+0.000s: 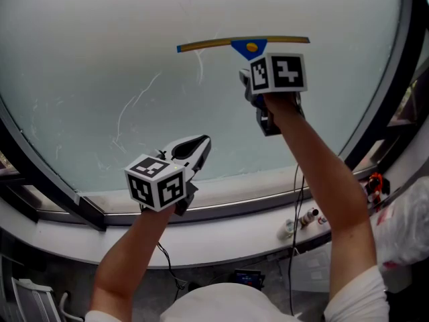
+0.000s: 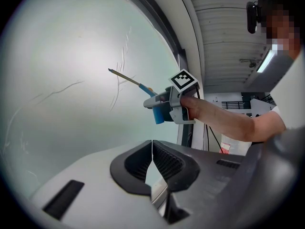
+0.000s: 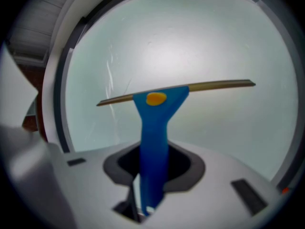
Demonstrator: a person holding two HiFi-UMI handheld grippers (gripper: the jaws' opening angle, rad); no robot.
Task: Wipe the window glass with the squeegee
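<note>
Your right gripper (image 3: 151,178) pinches the squeegee (image 3: 155,132); keep the blade (image 3: 214,86) ahead of it flat on the glass (image 3: 190,42). Your left gripper (image 2: 152,162) is pressed together, empty.

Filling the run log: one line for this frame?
right claw: shut on squeegee | squeegee: raised at window glass | left claw: shut, empty

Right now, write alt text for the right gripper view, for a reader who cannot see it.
The right gripper is shut on the blue handle of a squeegee, whose long thin blade spans pale window glass, tilted slightly up to the right. Faint streaks mark the glass at the left, beside a dark frame.
</note>
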